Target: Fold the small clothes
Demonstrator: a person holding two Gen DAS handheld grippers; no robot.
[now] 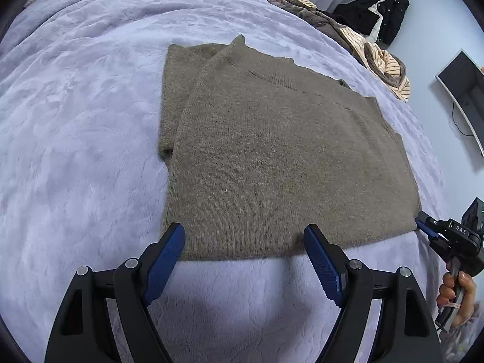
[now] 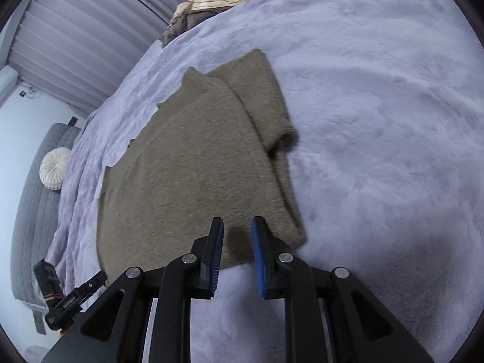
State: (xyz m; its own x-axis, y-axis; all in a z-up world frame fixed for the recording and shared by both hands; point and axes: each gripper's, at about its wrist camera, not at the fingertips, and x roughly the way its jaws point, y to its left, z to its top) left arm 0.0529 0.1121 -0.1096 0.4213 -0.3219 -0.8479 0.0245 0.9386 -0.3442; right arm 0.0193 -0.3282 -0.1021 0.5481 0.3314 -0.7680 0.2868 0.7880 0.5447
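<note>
Sweater [image 1: 272, 151] flat on bed [image 1: 75, 121], just ahead of both tongs. Soft, thick knit, light, limp; likely sags and drags on plush cover. Left tongs [image 1: 244, 242] wide open, empty, over near hem. Right tongs [image 2: 237, 230] narrowly parted, empty, above hem corner. Best hold: hem corners, pinching both layers.

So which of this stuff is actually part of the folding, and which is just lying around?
Part of the job:
- brown sweater
- left tongs
- right tongs

Just lying about:
- striped clothes heap
- black coat
- round white cushion
- lilac blanket
</note>
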